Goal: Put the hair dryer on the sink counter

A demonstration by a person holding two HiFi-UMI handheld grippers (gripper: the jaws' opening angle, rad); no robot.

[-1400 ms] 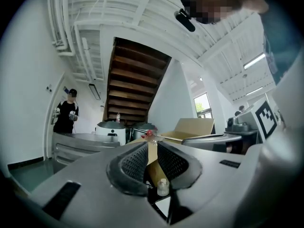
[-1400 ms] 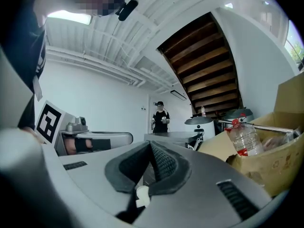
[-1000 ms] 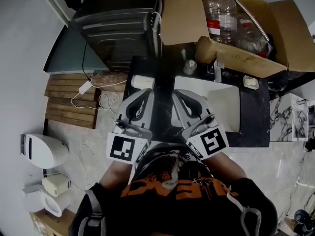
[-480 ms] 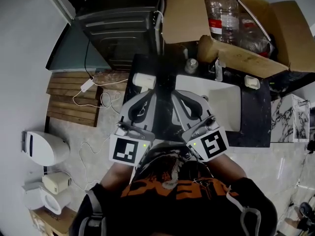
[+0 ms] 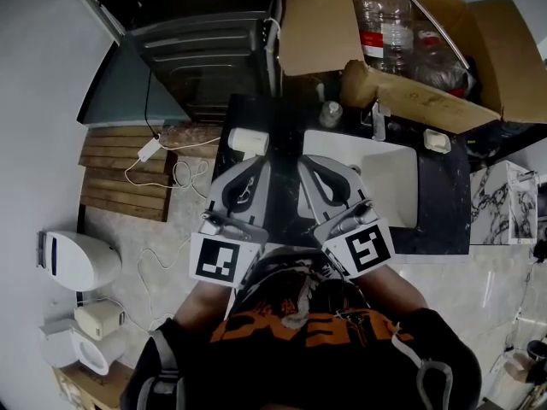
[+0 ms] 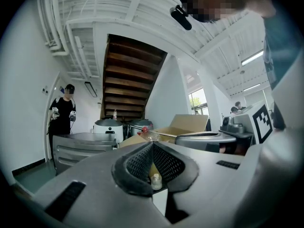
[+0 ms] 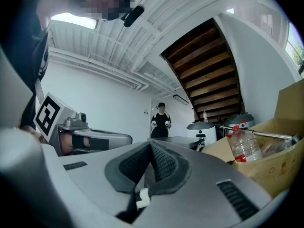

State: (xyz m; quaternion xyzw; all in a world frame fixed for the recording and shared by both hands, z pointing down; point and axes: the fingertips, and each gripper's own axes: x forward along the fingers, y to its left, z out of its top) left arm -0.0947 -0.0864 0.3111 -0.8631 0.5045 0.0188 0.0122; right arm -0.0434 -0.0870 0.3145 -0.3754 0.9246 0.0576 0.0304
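Observation:
My left gripper (image 5: 256, 166) and right gripper (image 5: 309, 166) are held side by side close to my chest, over the near edge of the dark sink counter (image 5: 444, 203). Both are shut with nothing between the pads, as the left gripper view (image 6: 153, 147) and the right gripper view (image 7: 151, 147) show. A white rounded object (image 5: 248, 141) lies on the counter's far left corner, just beyond the left gripper's tip. I cannot tell whether it is the hair dryer. The white basin (image 5: 389, 182) lies right of the right gripper.
A cardboard box (image 5: 410, 49) with plastic bottles (image 5: 380, 15) stands behind the sink. There is a small jar (image 5: 331, 114), a faucet (image 5: 378, 120), a white soap dish (image 5: 436, 142), a dark metal cabinet (image 5: 205, 58), a wooden pallet (image 5: 128, 173), a white cable (image 5: 149, 150). A person (image 7: 161, 120) stands far off.

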